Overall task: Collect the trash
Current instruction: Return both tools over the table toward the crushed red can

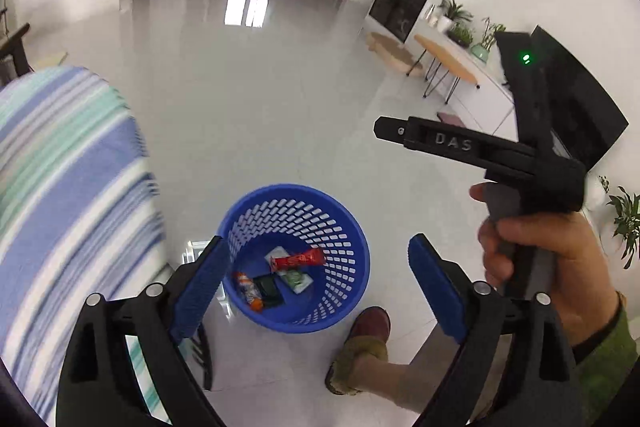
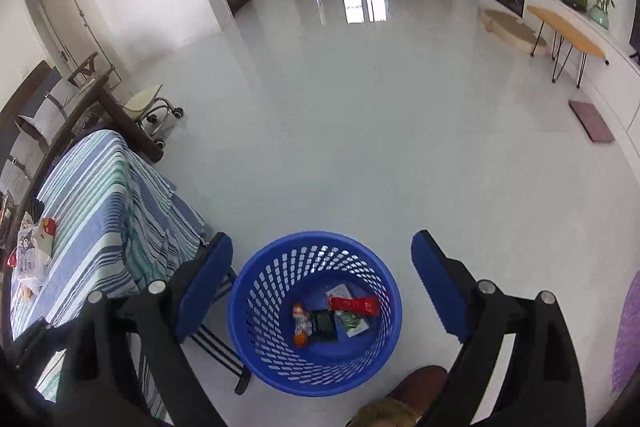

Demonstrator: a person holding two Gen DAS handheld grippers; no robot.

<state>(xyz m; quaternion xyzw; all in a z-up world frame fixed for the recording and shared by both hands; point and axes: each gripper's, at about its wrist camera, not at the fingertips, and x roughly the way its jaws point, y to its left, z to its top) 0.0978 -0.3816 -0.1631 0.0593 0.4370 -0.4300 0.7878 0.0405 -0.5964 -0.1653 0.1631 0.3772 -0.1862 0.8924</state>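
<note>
Reading "DAS" off the side of the right gripper (image 1: 440, 143), that's the only legible writing; wrapper print is too small. One blue basket (image 2: 248, 311) sits on the floor holding four bits of trash: a red wrapper (image 2: 354, 305), an orange-white one (image 2: 302, 325), a dark green packet (image 2: 323, 325) and a white-green sachet (image 2: 352, 323). Left gripper (image 1: 316, 287) and right one both gape wide, holding nothing, basket below and between the fingers.
</note>
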